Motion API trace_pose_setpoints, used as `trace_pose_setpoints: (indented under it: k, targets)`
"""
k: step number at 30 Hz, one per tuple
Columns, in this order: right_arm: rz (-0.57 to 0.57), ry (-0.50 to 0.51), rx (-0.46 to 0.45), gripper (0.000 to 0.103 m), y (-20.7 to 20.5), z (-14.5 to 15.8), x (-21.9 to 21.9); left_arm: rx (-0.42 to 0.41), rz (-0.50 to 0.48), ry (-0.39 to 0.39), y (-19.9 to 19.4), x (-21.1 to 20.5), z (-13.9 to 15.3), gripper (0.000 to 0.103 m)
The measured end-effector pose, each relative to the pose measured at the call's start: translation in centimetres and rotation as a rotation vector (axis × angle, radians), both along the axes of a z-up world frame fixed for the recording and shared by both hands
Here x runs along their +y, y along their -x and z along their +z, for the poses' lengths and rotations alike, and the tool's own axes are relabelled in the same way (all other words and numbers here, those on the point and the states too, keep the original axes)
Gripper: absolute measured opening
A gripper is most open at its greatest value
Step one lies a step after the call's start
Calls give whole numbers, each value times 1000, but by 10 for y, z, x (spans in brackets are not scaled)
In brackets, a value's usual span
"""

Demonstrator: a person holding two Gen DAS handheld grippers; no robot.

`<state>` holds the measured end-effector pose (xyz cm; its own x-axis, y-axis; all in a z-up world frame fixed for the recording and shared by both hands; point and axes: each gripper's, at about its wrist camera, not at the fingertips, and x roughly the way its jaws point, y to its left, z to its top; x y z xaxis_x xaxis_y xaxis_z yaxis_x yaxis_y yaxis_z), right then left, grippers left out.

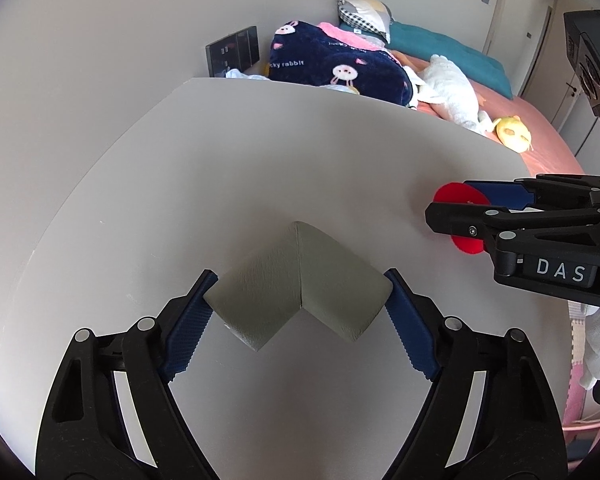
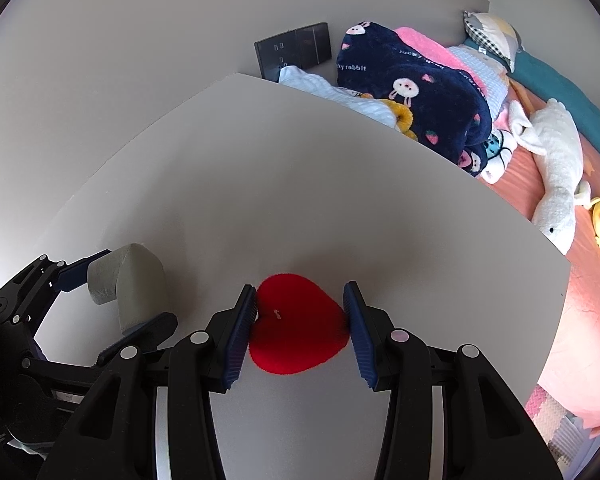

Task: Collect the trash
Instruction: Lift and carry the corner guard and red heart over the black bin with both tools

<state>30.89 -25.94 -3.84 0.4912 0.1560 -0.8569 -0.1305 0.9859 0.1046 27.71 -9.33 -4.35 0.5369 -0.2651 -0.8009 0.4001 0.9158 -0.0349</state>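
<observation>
**Both grippers closed onto items on the grey table**

I see no bin, bag or other container in either wrist view, so there is nothing to report as held inside one. The largest thing in front of me is the pale grey table (image 1: 260,152), with a bed (image 1: 540,136) beyond its far edge carrying a navy rabbit-print blanket (image 1: 332,68) and a white plush toy (image 1: 452,84).

On the table sit my two task pieces. The bigger is the grey foam corner guard (image 1: 300,284), an L-shaped piece lying with its peak pointing away from me. It sits squarely between the fingers of my left gripper (image 1: 300,292); the jaws stand fairly wide, and each blue pad (image 1: 188,336) touches one end of the guard, so they are gripping it by its two ends. In the right wrist view the same guard (image 2: 128,280) appears at the left, pinched the same way.

The smaller piece is the red felt heart (image 2: 296,328), flat on the table near its right side. It lies between the fingers of my right gripper (image 2: 300,324). The jaws are at a moderate opening, both pads meeting the heart's edges. From the left wrist view the heart (image 1: 462,212) shows edge-on, clamped by that gripper.
</observation>
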Motion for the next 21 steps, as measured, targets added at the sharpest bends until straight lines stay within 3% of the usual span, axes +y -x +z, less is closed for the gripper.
trace_pose_setpoints:
  k: [21]
  targets:
    - [-40, 16, -41, 47, 87, 45, -47, -71, -43, -20, 76, -36, 50, 81]
